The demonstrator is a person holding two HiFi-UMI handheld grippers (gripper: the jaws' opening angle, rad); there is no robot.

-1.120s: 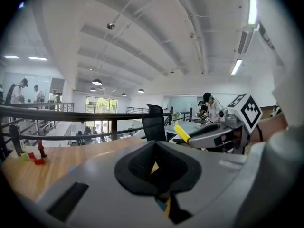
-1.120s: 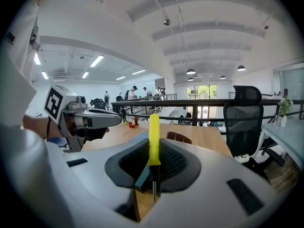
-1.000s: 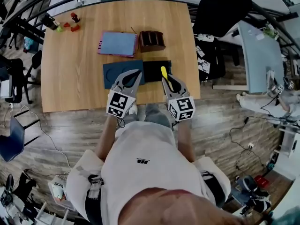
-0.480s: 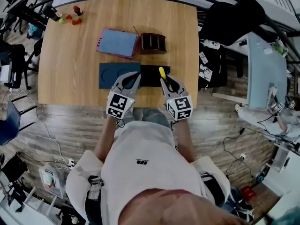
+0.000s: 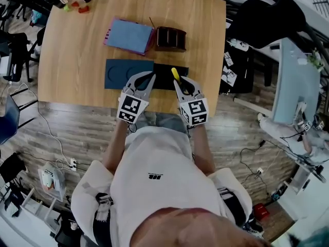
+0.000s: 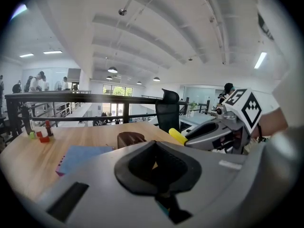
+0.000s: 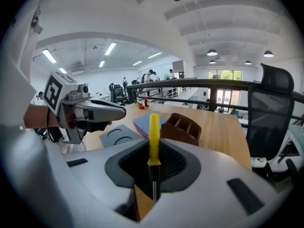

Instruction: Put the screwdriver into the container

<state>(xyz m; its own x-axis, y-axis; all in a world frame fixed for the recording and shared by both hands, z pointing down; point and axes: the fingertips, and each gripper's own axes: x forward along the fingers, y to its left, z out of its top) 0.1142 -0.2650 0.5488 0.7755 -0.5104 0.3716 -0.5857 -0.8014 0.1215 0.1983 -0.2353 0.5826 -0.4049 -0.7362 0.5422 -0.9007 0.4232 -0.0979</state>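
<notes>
My right gripper [image 5: 178, 82] is shut on a screwdriver [image 5: 175, 74] with a yellow handle, above the black tray [image 5: 181, 71] near the table's front edge. In the right gripper view the screwdriver [image 7: 153, 139] stands upright between the pads, handle up and thin shaft down. The brown wooden container [image 5: 170, 38] with dividers stands farther back on the table, apart from both grippers; it also shows ahead as the container [image 7: 181, 127]. My left gripper [image 5: 148, 77] hovers over the dark blue tray [image 5: 123, 72], jaws together with nothing between them.
A blue notebook [image 5: 128, 35] lies left of the container. Small red and green items [image 5: 77, 3] sit at the far left corner. A black office chair [image 5: 267, 19] stands right of the wooden table [image 5: 72, 55], and a railing runs behind it.
The head camera has shifted, so the table sits higher in view. Both grippers stay over the trays near the front edge, the screwdriver still in the right one.
</notes>
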